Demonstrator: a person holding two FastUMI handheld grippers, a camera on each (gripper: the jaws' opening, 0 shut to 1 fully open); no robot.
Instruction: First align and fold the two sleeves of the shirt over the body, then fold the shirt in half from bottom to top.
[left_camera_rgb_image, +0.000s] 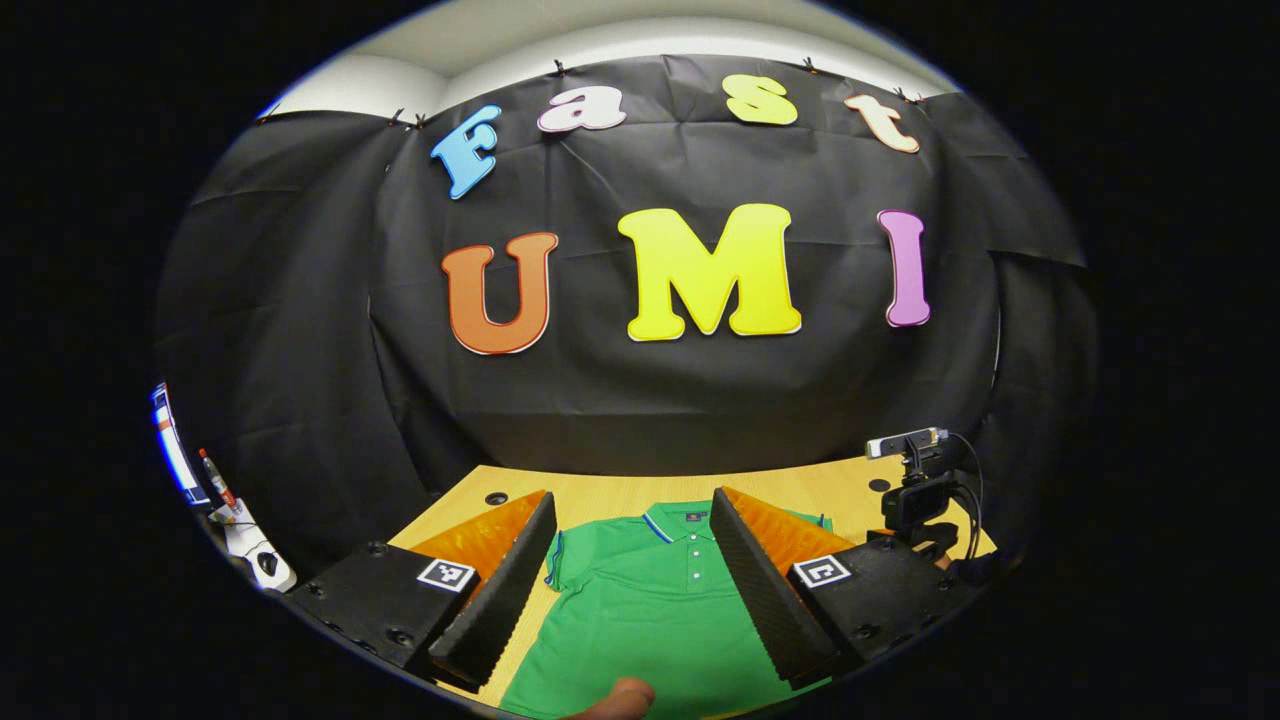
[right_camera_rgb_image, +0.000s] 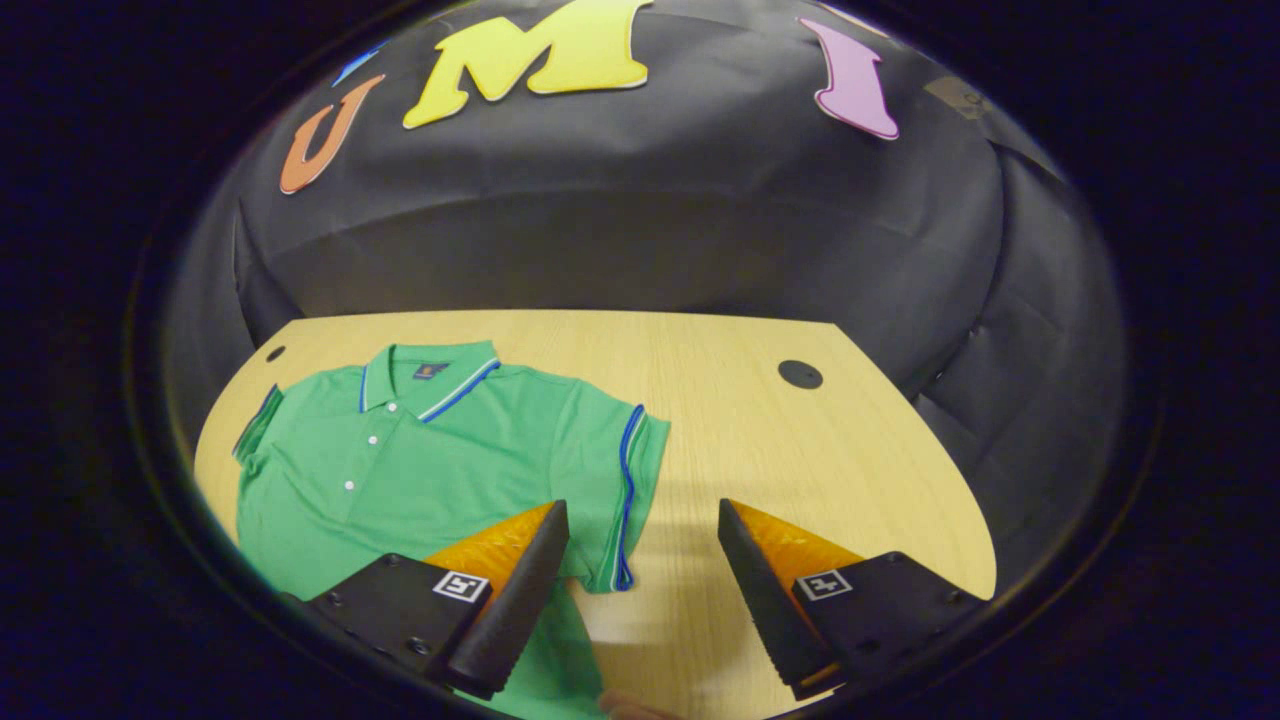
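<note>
Left gripper (left_camera_rgb_image: 632, 570), seen in the left gripper view, has its two fingers spread wide apart with nothing between them, held above the shirt (left_camera_rgb_image: 650, 610). That green polo shirt lies flat and face up on the wooden table (left_camera_rgb_image: 620, 495), its collar (left_camera_rgb_image: 675, 520) pointing away toward the black cloth wall (left_camera_rgb_image: 700, 390) and its body running back toward the camera, so the long axis goes from near to far. One sleeve (left_camera_rgb_image: 553, 560) shows just beside the left-hand finger; the other is mostly hidden behind the right-hand finger. A fingertip of the person (left_camera_rgb_image: 620, 698) shows at the bottom edge, over the shirt's lower part. At the right end of the table stands a small camera on a mount (left_camera_rgb_image: 915, 490) with cables, and off the left side sits a white object with a red-tipped piece (left_camera_rgb_image: 240, 530) that is too small to make out. Right gripper (right_camera_rgb_image: 642, 580), in the right gripper view, is likewise wide open and grips nothing. Here the shirt (right_camera_rgb_image: 430, 460) lies to the left on the table (right_camera_rgb_image: 800, 460), collar (right_camera_rgb_image: 430, 385) again toward the wall (right_camera_rgb_image: 640, 220), buttons down the front. This view gives the whole right-hand sleeve (right_camera_rgb_image: 625, 490) with its blue-striped cuff spread out flat to the side, unfolded; the left-hand finger overlaps the shirt just beside that sleeve, while the other finger stands over bare wood. The far sleeve (right_camera_rgb_image: 258, 425) also lies spread out at the table's left edge. Two dark round holes (right_camera_rgb_image: 800, 375) mark the tabletop, one near each far corner.
</note>
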